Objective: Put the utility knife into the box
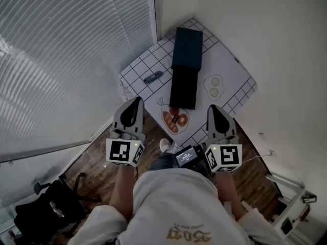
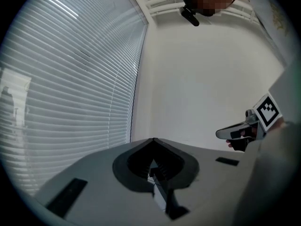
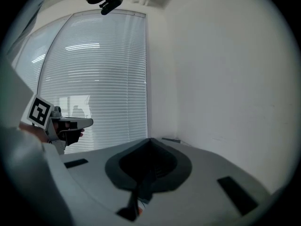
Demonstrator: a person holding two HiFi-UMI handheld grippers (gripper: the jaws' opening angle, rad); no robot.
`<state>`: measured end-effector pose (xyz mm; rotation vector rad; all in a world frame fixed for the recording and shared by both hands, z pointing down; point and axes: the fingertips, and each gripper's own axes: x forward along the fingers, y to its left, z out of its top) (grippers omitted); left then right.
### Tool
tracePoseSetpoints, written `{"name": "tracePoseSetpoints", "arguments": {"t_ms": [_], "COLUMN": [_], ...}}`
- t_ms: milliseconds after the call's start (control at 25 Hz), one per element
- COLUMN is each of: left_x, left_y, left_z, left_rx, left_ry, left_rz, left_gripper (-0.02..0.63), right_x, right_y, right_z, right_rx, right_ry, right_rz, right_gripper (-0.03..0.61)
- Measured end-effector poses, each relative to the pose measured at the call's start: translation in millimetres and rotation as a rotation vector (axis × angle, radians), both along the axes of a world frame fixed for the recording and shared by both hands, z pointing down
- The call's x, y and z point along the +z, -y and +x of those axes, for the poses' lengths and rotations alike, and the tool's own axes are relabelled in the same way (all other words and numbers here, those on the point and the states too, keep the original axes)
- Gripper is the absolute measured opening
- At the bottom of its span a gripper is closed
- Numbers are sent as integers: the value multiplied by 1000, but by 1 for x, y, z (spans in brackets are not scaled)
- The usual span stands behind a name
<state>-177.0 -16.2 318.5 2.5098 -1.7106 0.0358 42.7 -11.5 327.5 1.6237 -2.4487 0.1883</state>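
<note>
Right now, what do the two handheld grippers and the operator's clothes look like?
The left gripper and right gripper are grey tapered shells with dark jaw recesses. Each carries a white cube of black square markers. The person wears a white shirt with yellow print.

**Daylight from the left, soft and even**

We see daylight coming through the slatted blinds (image 1: 71,50) on the left, brightest in bands across them. The white wall (image 1: 276,45) on the right takes it evenly, with no hard shadows. The wooden floor (image 1: 97,167) near us is dim. The dark box (image 1: 187,47) on the far table (image 1: 230,65) shows little surface detail. In both gripper views the wide lens bends the slats, blackens the corners, and leaves whatever lies nearest it soft.
</note>
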Motion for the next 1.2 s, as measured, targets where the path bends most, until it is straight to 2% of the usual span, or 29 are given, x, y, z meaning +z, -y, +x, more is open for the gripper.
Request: {"name": "tracePoseSetpoints", "arguments": {"t_ms": [200, 480, 840, 1200], "left_x": [0, 13, 20, 41], "left_y": [11, 32, 53, 60], "left_z": [5, 11, 25, 30], "left_rx": [-5, -7, -11, -44], "left_ry": [40, 74, 104, 139], "left_rz": [31, 0, -16, -69], "left_gripper": [8, 8, 8, 8], "right_x": [2, 8, 33, 36], "right_y": [22, 45, 60, 70], "right_z": [0, -6, 9, 23], "right_rx": [-23, -86, -89, -121], "right_ry": [92, 45, 59, 44], "right_rz": [-12, -3, -54, -33], "right_gripper": [8, 8, 8, 8]}}
